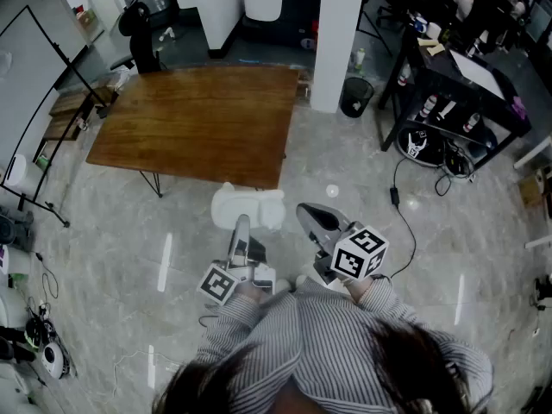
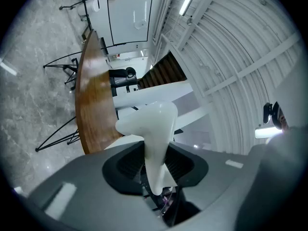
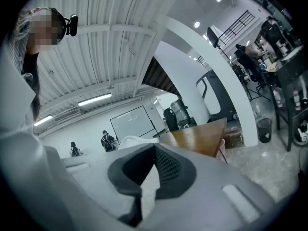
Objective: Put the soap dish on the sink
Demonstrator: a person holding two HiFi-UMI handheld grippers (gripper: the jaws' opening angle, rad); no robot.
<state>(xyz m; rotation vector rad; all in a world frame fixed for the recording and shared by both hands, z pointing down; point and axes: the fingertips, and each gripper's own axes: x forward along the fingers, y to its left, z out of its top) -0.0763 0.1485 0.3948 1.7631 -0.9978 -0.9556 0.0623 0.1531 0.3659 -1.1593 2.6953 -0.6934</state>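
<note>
In the head view a white soap dish (image 1: 248, 207) hangs over the grey floor, just in front of the wooden table (image 1: 198, 119). My left gripper (image 1: 241, 228) is shut on its near edge. The left gripper view shows the soap dish (image 2: 153, 129) standing on edge between the dark pads, sticking out past them, with the table (image 2: 91, 90) beyond it. My right gripper (image 1: 312, 216) is just right of the dish, apart from it and holding nothing. In the right gripper view its pads (image 3: 166, 167) meet at the tip, and part of the white dish (image 3: 137, 139) shows past them.
A white pillar (image 1: 336, 41) and a black bin (image 1: 355, 96) stand beyond the table's right corner. At the right is a black desk (image 1: 457, 84), with cables (image 1: 401, 197) lying on the floor. Black stands (image 1: 34, 171) line the left. Two people (image 3: 108, 141) stand far off.
</note>
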